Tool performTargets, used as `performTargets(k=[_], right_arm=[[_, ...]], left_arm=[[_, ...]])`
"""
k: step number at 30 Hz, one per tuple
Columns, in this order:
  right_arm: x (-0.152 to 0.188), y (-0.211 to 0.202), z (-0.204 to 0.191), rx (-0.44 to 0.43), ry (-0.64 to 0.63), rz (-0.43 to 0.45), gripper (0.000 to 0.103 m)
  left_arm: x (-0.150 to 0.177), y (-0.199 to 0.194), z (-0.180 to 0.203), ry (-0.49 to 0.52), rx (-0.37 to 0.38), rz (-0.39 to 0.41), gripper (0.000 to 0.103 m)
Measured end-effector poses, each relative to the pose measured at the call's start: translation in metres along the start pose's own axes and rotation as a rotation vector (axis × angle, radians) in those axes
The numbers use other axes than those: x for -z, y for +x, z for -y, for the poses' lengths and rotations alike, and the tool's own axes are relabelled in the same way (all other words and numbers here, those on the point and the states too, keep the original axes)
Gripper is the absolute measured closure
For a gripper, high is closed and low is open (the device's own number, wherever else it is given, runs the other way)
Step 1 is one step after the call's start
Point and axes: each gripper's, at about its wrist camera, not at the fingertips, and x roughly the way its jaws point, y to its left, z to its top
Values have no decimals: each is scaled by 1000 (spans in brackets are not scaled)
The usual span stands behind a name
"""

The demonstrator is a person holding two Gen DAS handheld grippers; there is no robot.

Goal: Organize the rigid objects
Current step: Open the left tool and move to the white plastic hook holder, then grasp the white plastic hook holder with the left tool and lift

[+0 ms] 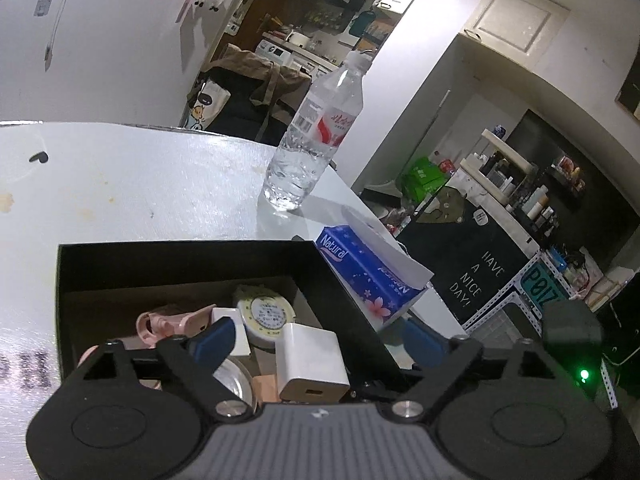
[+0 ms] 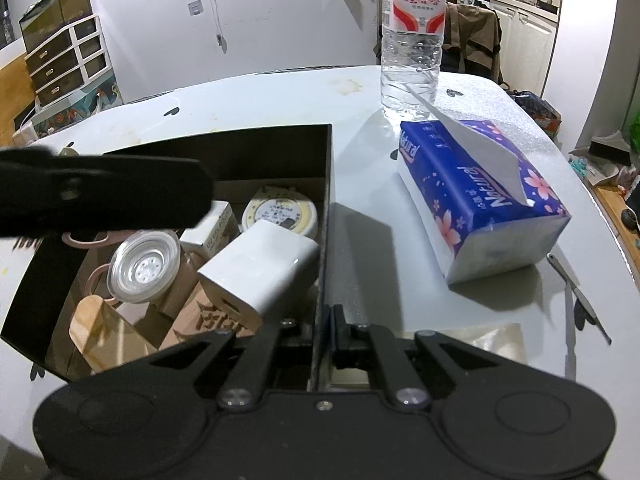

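White charger (image 2: 260, 268), lying in the black box (image 2: 326, 168) beneath the wide-apart left hand-held gripper (image 1: 316, 340): probably light, stiff and smooth-sided, best pinched across its flat faces; right hand-held gripper (image 2: 324, 332) clamped on the box wall.

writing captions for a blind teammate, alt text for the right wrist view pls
The right gripper is shut on the near wall of a black box holding a white charger, a round tin and other small items. Beside the box on the white table lie a blue tissue pack and a water bottle.
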Motion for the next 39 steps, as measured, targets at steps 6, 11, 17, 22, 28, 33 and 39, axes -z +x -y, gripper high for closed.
performTargets(k=[6, 11, 17, 22, 28, 33, 39], right_arm=[[0, 0, 0, 0, -1, 0, 97], [0, 0, 0, -1, -4, 3, 97], [0, -1, -1, 0, -7, 3, 97], [0, -1, 0, -1, -7, -1, 97], [-1, 0, 1, -5, -2, -3, 97], [0, 1, 2, -8, -2, 0, 97], [0, 1, 2, -8, -3, -1, 97]], left_arm=[[4, -19, -1, 22, -14, 36, 9], [7, -40, -3, 78, -63, 78, 8], [15, -70, -10, 146, -132, 124, 3], [20, -97, -23, 171, -185, 162, 2], [29, -128, -50, 173, -289, 202, 1], [38, -145, -81, 132, -381, 203, 1], [49, -157, -120, 73, -495, 211, 1]])
